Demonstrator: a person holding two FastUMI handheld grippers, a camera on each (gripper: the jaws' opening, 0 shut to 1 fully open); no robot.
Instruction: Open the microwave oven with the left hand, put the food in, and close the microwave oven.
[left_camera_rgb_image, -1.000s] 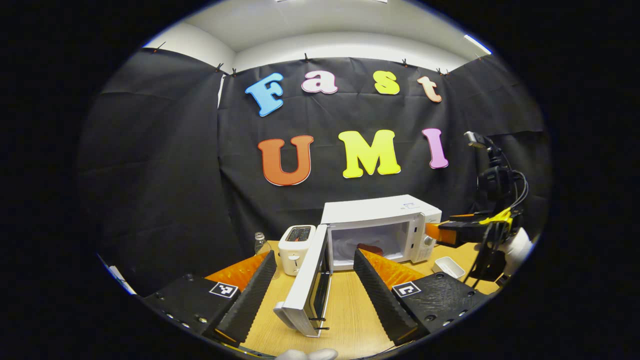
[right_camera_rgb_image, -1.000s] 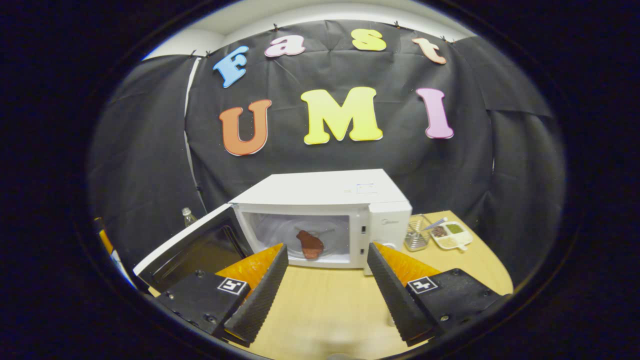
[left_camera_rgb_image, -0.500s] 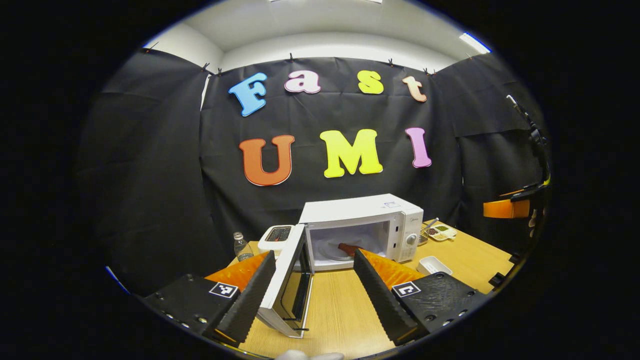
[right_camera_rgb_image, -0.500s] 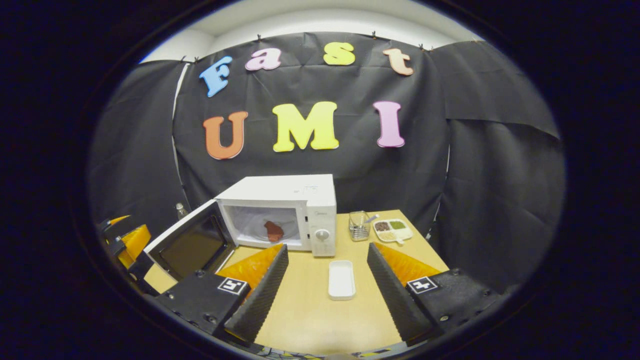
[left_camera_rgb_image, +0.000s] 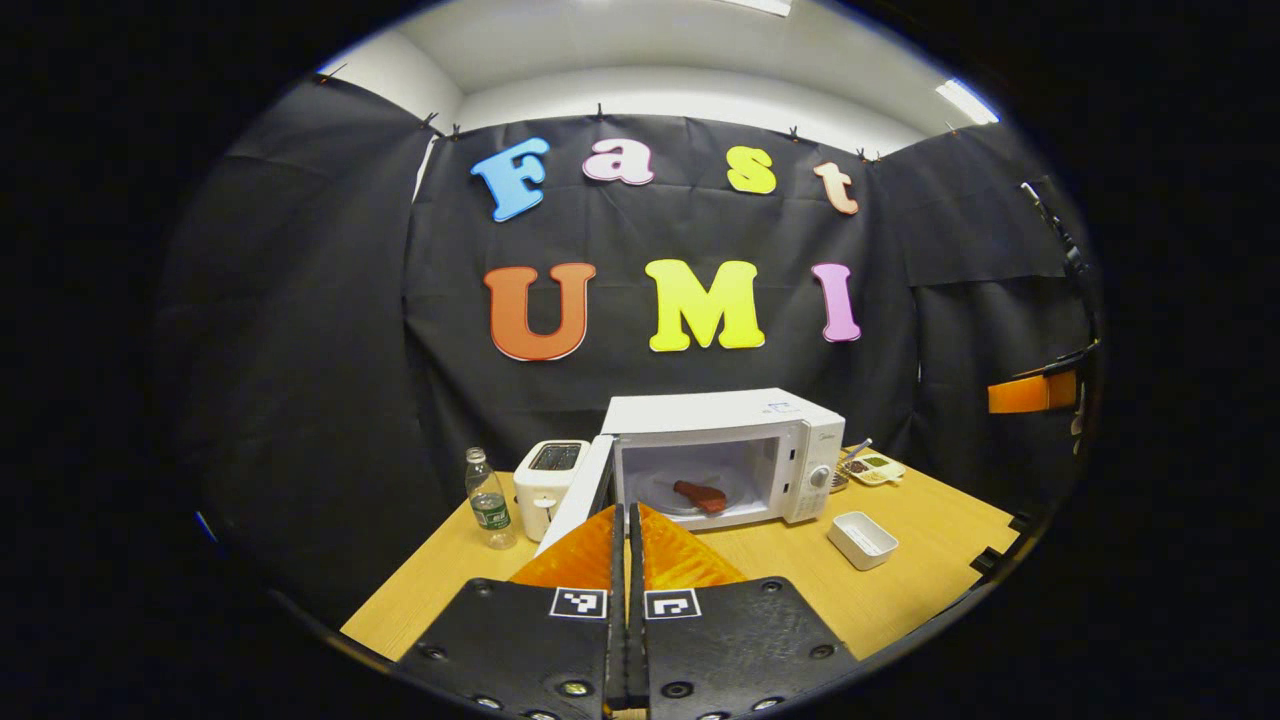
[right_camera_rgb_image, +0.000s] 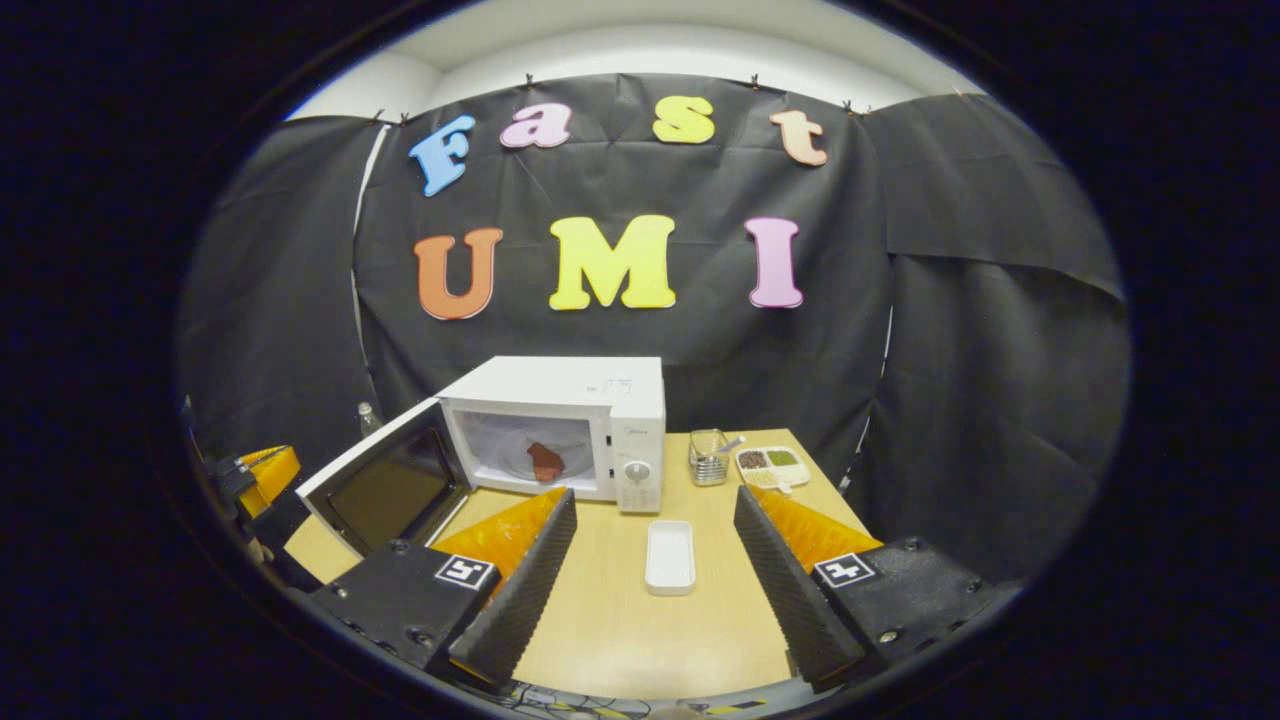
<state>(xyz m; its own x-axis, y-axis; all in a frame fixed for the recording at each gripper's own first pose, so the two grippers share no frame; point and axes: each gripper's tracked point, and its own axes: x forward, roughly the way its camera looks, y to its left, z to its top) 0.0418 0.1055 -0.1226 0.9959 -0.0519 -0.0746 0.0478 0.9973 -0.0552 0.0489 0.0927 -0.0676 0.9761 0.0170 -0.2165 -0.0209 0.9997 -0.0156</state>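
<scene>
One microwave oven (left_camera_rgb_image: 725, 455) stands at the back of the wooden surface (right_camera_rgb_image: 640, 620), its door (right_camera_rgb_image: 385, 488) swung wide open to its left. Inside, on the round turntable plate (left_camera_rgb_image: 665, 495), lies the food (left_camera_rgb_image: 701, 495), a single reddish-brown piece; what kind of food it is cannot be made out. In front of the oven, well apart from it, sits a shallow white tray (right_camera_rgb_image: 670, 556) holding nothing. To the right of the oven stand a small wire basket (right_camera_rgb_image: 708, 458) with a utensil handle leaning out, and just beside it a divided dish (right_camera_rgb_image: 773, 466) with dark, green and pale contents in separate compartments. To the left of the oven are a white toaster (left_camera_rgb_image: 548, 486) and a clear bottle (left_camera_rgb_image: 488, 498) with a green label.

The left tool (left_camera_rgb_image: 627, 530) has its fingers pressed together with nothing between them; its body hides the lower part of the open door. The right tool (right_camera_rgb_image: 650, 540) is spread wide and holds nothing, poised above the surface. In the left gripper view the right tool is cut off at the frame edge, an orange part alone legible.
</scene>
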